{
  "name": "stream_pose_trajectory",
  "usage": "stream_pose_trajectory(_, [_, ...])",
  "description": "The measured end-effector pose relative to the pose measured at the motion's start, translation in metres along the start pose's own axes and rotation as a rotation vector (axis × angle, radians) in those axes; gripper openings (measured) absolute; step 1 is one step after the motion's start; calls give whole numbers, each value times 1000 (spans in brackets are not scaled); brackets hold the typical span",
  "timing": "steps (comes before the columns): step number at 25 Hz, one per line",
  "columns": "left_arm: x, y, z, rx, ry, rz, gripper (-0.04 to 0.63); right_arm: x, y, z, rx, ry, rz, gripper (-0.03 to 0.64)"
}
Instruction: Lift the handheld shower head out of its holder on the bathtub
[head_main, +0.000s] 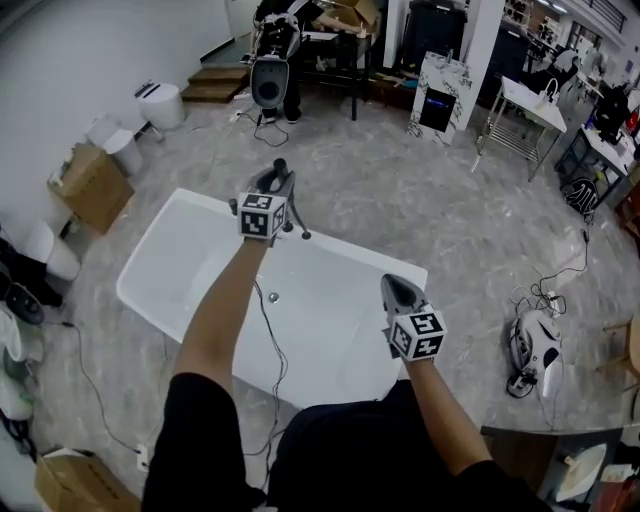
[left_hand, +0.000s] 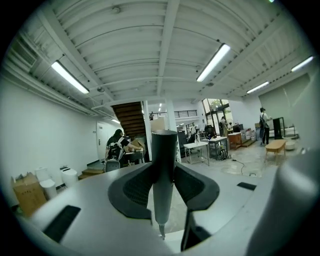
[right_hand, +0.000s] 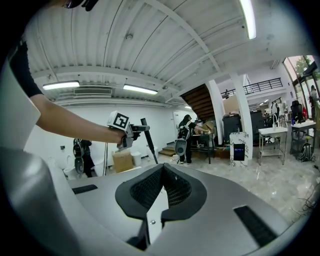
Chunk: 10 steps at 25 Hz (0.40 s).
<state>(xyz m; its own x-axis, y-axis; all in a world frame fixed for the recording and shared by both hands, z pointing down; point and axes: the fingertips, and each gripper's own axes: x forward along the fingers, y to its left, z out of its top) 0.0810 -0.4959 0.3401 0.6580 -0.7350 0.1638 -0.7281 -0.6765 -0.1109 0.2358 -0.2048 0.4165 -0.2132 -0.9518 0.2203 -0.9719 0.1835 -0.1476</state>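
Your left gripper (head_main: 274, 188) sits just left of centre in the head view, over the far rim of the white bathtub (head_main: 340, 340). Its jaws are clamped on the handheld shower head (head_main: 280, 166). The top end of the shower head pokes out above the jaws and its thin lower end slants down to the right, over the rim.

The left gripper (left_hand: 164, 187) view shows the grip close up. The shower head (left_hand: 164, 160) is a plain dark grey cylinder standing upright in mid-frame, with a ribbed black pad pressed on each side. It narrows to a small tip at the bottom, a detail the head view cannot show.

Further right in the head view, your right gripper (head_main: 395, 288) hangs over the near right part of the tub, well apart from the shower head. Its own view shows the right gripper (right_hand: 161, 187) with jaws together and nothing between them. That view alone shows your grip from the side: at upper left, the left gripper (right_hand: 134, 131) holds the shower head (right_hand: 148, 140) tilted, top leaning left.
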Motion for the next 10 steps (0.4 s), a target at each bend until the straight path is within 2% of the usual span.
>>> stream_pose_trajectory(2, [0,-2,0,25,4,-13,127,-4,2,0,-10,1,-1,-2])
stream_pose_trajectory(10, [2,10,-1,25,20,-6,127,-5,-3,-6,4,13,-14,-2])
